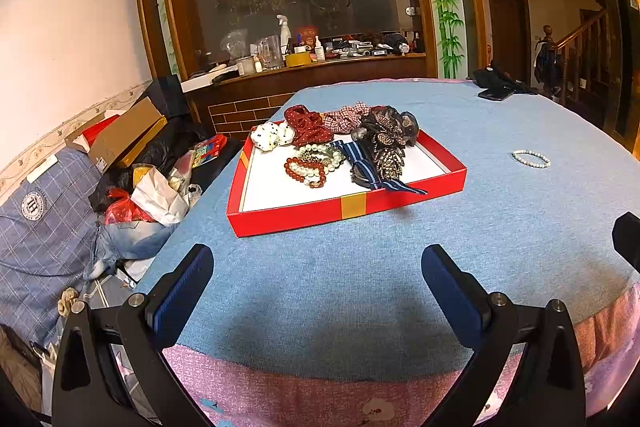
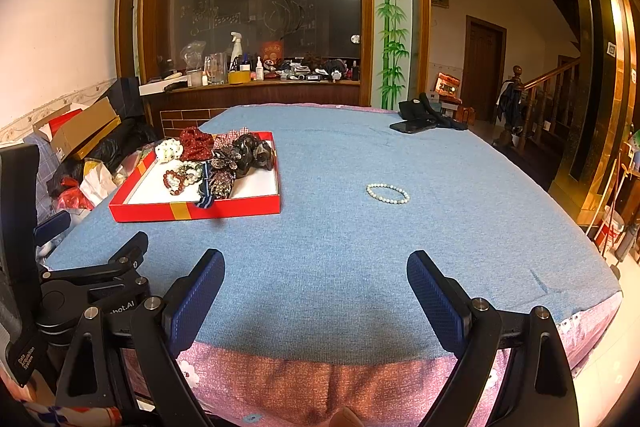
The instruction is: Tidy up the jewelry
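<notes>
Right wrist view: grippers: left (image 1: pixel 318 287) and right (image 2: pixel 316 287) both spread, holding nothing.
Done: most pieces in tray (image 2: pixel 192 211).
Left: bracelet (image 2: pixel 387 193) lies on cloth (image 2: pixel 340 267).

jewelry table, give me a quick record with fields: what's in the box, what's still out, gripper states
surface: blue cloth over a pink patterned cover
container: red box, white inside, left part of the table
in box: scrunchies, bead bracelets, a striped ribbon, dark rhinestone hair clips
still out: pale bead bracelet, alone on the cloth right of the box
left hand-held gripper: open, holding nothing
right hand-held gripper: open, holding nothing
far edge: dark phone
</notes>
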The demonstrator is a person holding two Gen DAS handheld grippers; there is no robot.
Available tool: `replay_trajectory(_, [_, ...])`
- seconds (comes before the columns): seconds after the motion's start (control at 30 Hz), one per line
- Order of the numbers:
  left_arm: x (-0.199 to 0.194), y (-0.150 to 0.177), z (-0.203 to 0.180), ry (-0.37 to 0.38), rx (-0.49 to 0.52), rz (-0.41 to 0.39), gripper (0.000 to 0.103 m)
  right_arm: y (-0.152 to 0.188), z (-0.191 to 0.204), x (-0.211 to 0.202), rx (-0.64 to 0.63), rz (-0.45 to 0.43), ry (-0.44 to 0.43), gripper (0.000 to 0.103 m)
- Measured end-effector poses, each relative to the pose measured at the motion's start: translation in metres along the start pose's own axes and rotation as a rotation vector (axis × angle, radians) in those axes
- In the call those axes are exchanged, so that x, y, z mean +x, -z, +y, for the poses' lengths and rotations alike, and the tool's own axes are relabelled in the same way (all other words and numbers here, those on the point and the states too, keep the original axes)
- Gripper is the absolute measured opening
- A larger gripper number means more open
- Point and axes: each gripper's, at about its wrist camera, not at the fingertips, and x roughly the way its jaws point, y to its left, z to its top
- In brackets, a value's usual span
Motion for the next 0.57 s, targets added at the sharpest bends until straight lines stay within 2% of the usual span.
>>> replay_trajectory(0.33, [0.001,0.001,0.000,0.004,0.005,0.011,0.103,0.002,0.001,0.003,0.003,0.005,-0.002,0.095])
replay_trajectory(0.43, [-0.003,0.005,-0.002,-0.019,0.022,-0.012,0.103,0.006,-0.003,0.002,0.024,-0.010,0.008,0.095])
replay_trajectory(0.57, [0.001,0.001,-0.010,0.032,0.032,-0.005,0.103,0.004,-0.022,0.007,0.067,-0.004,0.022,0.095])
